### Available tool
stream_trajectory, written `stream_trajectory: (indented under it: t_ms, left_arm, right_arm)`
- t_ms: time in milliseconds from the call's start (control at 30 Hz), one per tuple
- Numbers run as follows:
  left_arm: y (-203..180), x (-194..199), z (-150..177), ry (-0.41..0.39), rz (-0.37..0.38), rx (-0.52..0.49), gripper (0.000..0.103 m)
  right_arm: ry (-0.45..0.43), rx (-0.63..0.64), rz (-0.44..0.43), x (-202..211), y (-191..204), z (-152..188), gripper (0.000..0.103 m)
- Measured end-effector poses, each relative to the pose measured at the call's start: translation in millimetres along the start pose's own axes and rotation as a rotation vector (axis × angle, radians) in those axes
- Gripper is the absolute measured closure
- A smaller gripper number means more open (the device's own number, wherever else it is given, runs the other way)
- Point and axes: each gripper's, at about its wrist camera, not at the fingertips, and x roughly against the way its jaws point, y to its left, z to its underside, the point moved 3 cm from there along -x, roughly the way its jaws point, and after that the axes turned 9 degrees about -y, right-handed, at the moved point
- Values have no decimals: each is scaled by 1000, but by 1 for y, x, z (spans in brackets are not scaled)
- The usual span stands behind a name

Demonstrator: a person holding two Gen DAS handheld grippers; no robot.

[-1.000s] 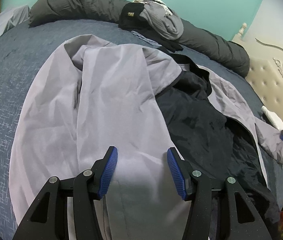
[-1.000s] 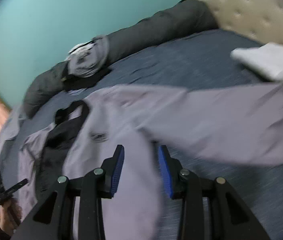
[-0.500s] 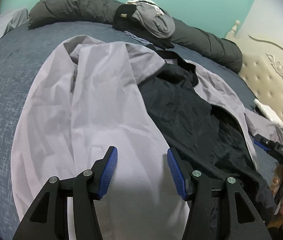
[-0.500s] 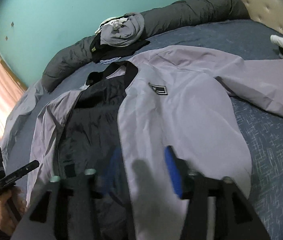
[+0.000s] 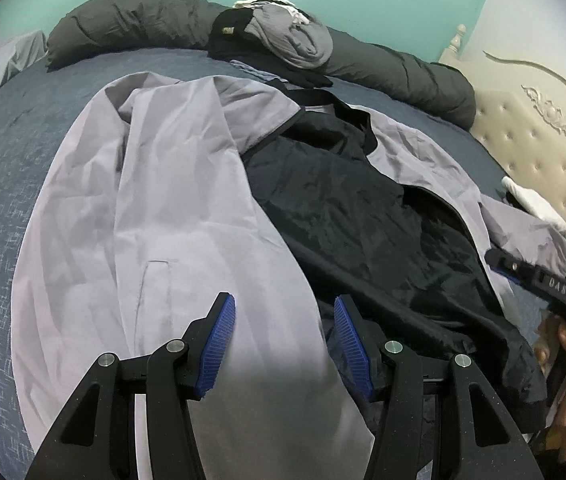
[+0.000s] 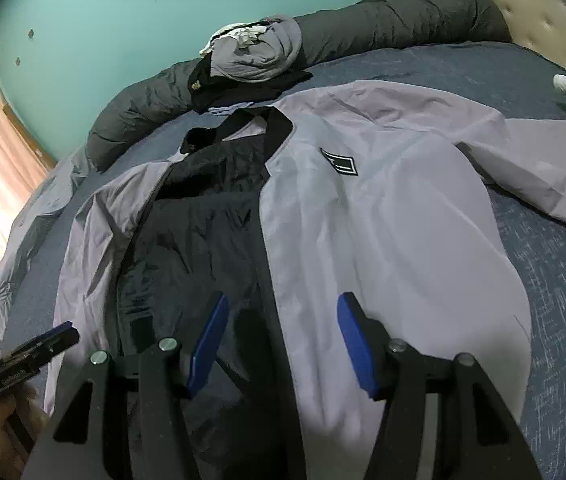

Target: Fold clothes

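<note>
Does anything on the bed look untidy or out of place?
Yes. The grey jacket lies open, black lining exposed, one sleeve flung sideways. A loose heap of clothes sits on the rolled dark duvet.

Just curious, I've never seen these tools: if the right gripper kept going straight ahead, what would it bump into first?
Most likely the grey jacket spread open on the bed. The right gripper points at its front edge, where the black lining begins; its fingers are open. Depth is hard to judge.
</note>
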Motion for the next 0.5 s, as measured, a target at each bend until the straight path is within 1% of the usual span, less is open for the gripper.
stream_trajectory:
  t_ms: [67, 133, 367, 500]
  left_arm:
    - [-2, -2, 1, 4, 0, -2, 47]
    - [-3, -4, 3, 12, 4, 0, 47]
    - [-7, -4, 4, 15, 36, 23, 47]
    - [-3, -2, 1, 4, 38, 30, 47]
  right_arm:
    - [2, -11, -1, -2, -2, -1, 43]
    - [5, -23, -4, -4, -5, -2, 39]
    - [14, -67, -12, -8, -15, -7, 38]
    - [19, -93, -17, -11, -21, -10, 35]
